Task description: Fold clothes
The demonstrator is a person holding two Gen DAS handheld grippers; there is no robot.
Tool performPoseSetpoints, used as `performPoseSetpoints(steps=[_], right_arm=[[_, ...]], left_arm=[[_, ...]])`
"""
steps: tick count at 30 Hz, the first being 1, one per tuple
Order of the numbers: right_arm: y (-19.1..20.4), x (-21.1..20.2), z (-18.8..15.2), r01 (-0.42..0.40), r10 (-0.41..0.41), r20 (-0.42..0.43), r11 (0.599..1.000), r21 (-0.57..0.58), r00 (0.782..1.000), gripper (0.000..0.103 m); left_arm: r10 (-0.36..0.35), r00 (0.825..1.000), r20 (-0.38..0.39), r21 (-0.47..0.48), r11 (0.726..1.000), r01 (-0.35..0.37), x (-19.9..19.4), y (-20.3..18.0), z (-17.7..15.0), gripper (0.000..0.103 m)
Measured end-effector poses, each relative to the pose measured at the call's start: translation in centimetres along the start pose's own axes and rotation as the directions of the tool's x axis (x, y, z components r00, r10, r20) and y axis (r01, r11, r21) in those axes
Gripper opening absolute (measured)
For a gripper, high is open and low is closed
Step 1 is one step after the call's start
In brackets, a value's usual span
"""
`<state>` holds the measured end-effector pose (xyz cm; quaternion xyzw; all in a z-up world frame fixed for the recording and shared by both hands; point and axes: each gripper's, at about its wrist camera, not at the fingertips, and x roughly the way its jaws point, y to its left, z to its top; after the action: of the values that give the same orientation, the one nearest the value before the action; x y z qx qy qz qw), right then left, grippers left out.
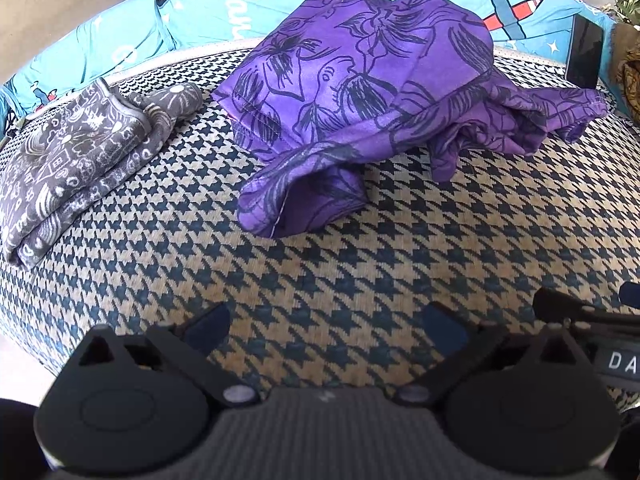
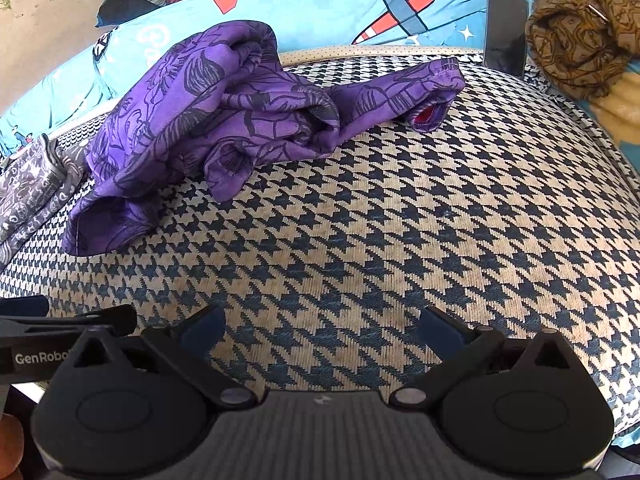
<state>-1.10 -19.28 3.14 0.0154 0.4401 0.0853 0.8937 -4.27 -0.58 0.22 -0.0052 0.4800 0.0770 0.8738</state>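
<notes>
A crumpled purple garment with dark floral print (image 1: 360,92) (image 2: 216,112) lies in a heap on the houndstooth surface (image 1: 360,272) (image 2: 380,220). One end of it stretches out to the right (image 2: 432,88). My left gripper (image 1: 326,328) is open and empty, hovering over the near edge of the surface, well short of the garment. My right gripper (image 2: 320,326) is also open and empty, beside the left one and equally short of the heap. The right gripper's arm shows at the left wrist view's right edge (image 1: 584,312).
A folded grey patterned cloth (image 1: 80,160) (image 2: 28,196) lies at the left. A blue cartoon-print sheet (image 1: 200,12) (image 2: 320,12) runs behind. A dark phone (image 1: 584,56) (image 2: 506,32) stands at the back right, next to a brown patterned cloth (image 2: 580,28).
</notes>
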Motion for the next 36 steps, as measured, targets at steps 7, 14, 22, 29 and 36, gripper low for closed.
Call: performPoseSetpoints(steps=[7,14,22,29,36], right_arm=[[0.15,0.09,0.01,0.003,-0.003,-0.002,1.000,0.000,1.000,0.103],[0.09,0.14,-0.02,-0.002,0.002,-0.005,1.000,0.001,1.000,0.103],[0.08,0.14,-0.01,-0.002,0.002,-0.006,1.000,0.000,1.000,0.103],[0.05,0.16,-0.03,-0.003,0.003,-0.010,1.000,-0.003,1.000,0.103],[0.07,0.22,0.00,-0.005,0.005,-0.011,1.000,-0.005,1.000,0.103]], left_arm=[[0.001,1.000,-0.001,0.001,1.000,-0.001,0.02,0.09,-0.07,0.103],[0.004,1.000,-0.001,-0.001,1.000,-0.004,0.02,0.12,0.01,0.103],[0.008,1.000,0.001,0.000,1.000,-0.008,-0.01,0.04,0.00,0.103],[0.011,1.000,-0.001,-0.001,1.000,-0.011,0.01,0.10,-0.03,0.103],[0.014,1.000,-0.001,-0.001,1.000,-0.014,0.02,0.10,-0.05,0.103]])
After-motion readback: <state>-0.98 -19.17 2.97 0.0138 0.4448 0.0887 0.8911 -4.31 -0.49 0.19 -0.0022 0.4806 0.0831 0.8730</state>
